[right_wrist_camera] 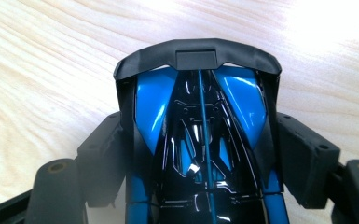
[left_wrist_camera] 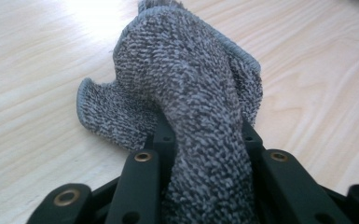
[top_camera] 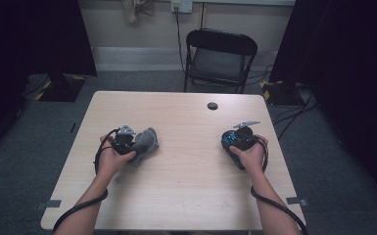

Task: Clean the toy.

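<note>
A grey terry cloth (top_camera: 147, 141) lies bunched on the left half of the light wooden table (top_camera: 186, 196). My left gripper (top_camera: 131, 143) is shut on it. In the left gripper view a thick fold of the cloth (left_wrist_camera: 191, 84) runs between the black jaws of the left gripper (left_wrist_camera: 205, 140), and the rest droops onto the wood. On the right half, my right gripper (top_camera: 235, 139) is shut on a glossy blue and black toy car (top_camera: 231, 138). In the right gripper view the pads of the right gripper (right_wrist_camera: 200, 154) press both sides of the car (right_wrist_camera: 200, 116), whose black spoiler points away.
A small dark round grommet (top_camera: 212, 105) sits near the table's far edge. A black folding chair (top_camera: 220, 56) stands beyond the table, with cables on the floor at the right. Dark curtains hang on both sides.
</note>
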The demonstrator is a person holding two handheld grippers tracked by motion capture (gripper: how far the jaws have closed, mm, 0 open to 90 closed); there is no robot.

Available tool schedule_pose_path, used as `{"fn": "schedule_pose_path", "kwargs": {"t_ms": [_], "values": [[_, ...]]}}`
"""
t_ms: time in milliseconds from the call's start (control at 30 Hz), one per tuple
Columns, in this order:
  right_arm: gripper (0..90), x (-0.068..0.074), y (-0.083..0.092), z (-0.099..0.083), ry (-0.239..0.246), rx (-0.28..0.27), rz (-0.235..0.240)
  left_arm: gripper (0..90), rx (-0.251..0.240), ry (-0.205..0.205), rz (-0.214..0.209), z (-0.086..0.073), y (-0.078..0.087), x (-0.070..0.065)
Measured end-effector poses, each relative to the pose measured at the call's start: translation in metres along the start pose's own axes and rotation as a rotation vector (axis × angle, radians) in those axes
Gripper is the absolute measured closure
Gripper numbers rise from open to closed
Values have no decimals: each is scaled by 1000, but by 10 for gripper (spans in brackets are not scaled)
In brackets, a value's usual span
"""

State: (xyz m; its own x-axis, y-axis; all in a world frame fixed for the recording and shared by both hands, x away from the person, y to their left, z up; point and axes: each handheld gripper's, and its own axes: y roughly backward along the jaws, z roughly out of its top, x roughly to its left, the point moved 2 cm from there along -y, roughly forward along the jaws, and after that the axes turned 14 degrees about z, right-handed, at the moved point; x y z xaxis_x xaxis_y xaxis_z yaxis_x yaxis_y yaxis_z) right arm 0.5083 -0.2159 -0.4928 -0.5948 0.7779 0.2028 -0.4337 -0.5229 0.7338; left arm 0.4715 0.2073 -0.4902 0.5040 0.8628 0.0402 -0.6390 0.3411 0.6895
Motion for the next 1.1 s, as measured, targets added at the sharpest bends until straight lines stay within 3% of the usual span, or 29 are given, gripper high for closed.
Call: {"fn": "schedule_pose_path", "kwargs": {"t_ms": [167, 367, 567, 733, 833, 1100], "values": [[257, -1, -5, -3, 16, 7, -3, 675, 19, -2, -8, -7, -5, 1], [254, -1, -8, -3, 34, 12, 9, 611, 13, 29, -26, -10, -8, 1], [230, -3, -9, -5, 36, 27, 42, 436, -1, 6, -35, -12, -8, -1], [195, -3, -5, -1, 25, 41, 61, 355, -10, -11, -30, -12, -7, -1], [192, -3, 1, 1, 33, 20, 54, 319, -21, -24, -32, -9, -3, -1], [156, 1, 18, 3, 57, 10, 75, 273, -49, -9, -42, -3, 10, 0]]}}
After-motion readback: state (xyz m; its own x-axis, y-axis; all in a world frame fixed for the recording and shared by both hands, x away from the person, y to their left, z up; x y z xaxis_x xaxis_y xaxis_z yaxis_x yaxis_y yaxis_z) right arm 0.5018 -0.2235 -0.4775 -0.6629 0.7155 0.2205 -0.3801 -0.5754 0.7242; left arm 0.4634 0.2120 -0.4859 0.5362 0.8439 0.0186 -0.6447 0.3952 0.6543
